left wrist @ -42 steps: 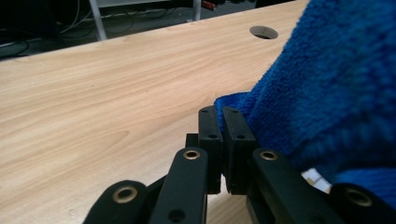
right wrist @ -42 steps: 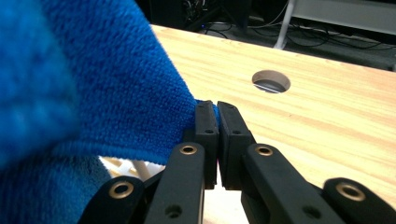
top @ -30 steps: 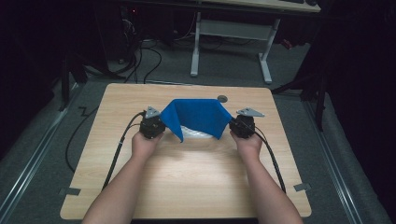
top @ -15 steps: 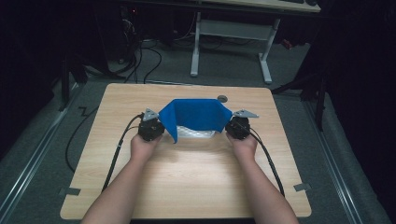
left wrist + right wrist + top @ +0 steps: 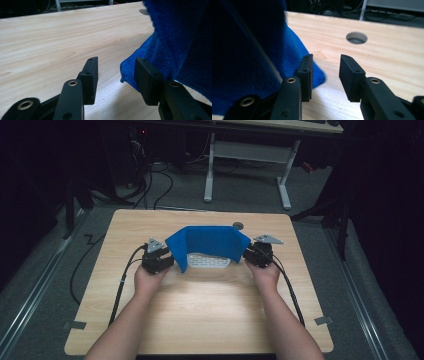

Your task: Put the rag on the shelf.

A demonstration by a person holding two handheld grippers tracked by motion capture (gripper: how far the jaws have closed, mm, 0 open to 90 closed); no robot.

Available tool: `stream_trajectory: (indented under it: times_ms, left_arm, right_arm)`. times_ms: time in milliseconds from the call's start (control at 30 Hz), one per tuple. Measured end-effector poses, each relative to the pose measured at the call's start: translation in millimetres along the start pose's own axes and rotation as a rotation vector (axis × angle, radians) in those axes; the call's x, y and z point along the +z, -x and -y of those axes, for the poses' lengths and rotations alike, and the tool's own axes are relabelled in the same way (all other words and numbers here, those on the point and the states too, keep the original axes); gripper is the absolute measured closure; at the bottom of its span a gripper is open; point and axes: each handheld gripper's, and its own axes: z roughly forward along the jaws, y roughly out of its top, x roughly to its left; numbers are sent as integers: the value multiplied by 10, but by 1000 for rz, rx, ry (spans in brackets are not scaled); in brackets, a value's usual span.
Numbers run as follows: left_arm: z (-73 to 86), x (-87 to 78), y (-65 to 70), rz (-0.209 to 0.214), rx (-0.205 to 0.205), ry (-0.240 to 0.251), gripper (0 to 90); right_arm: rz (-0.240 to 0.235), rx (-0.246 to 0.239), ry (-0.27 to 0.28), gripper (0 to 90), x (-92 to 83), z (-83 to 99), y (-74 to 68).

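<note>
A blue cloth (image 5: 207, 245) drapes over a white tray (image 5: 209, 262) mid-table (image 5: 210, 315). The left gripper (image 5: 167, 261) and right gripper (image 5: 248, 254) flank its ends, jaws just opened and standing apart with nothing between them, the cloth's corners just beside them.

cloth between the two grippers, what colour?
Solid bright blue, no pattern. The cloth shows whole in the high view; its terry texture shows in the left gripper view.

no text or labels seem readable anywhere here.
</note>
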Motion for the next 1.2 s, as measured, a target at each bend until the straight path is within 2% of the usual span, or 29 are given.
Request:
stream_trajectory:
  times_ms: [233, 367, 500, 633, 733, 833, 1000, 1067, 1167, 1200]
  left_arm:
    - [-24, -123, -3, -15, 14, 10, 527]
    - [0, -176, -3, -23, 8, 14, 522]
    - [38, -233, -43, -32, -9, 16, 518]
    - [73, -290, -82, -43, -17, 17, 513]
    - [97, -328, -101, -54, -11, 14, 507]
    - [123, -371, -129, -65, -5, 13, 507]
    - [198, -420, -196, -85, -19, 3, 506]
    - [231, -445, -215, -89, -20, 0, 506]
    - [269, -499, -233, -89, -17, -14, 504]
    - [287, -525, -233, -90, -16, -8, 501]
  right_arm:
    - [21, -25, 25, 573, -140, -75, 59]
    - [29, -21, 20, 546, -198, -84, 97]
    - [48, -46, 18, 519, -233, -88, 85]
    - [49, -51, 14, 508, -247, -82, 74]
    - [49, -47, 10, 504, -252, -68, 84]
    - [57, -42, 33, 505, -278, -23, 109]
    - [66, -32, -6, 489, -278, 37, 171]
    - [65, -27, -13, 485, -290, 52, 178]
    - [68, -33, 9, 486, -347, 109, 186]
    - [69, -33, -3, 476, -358, 116, 190]
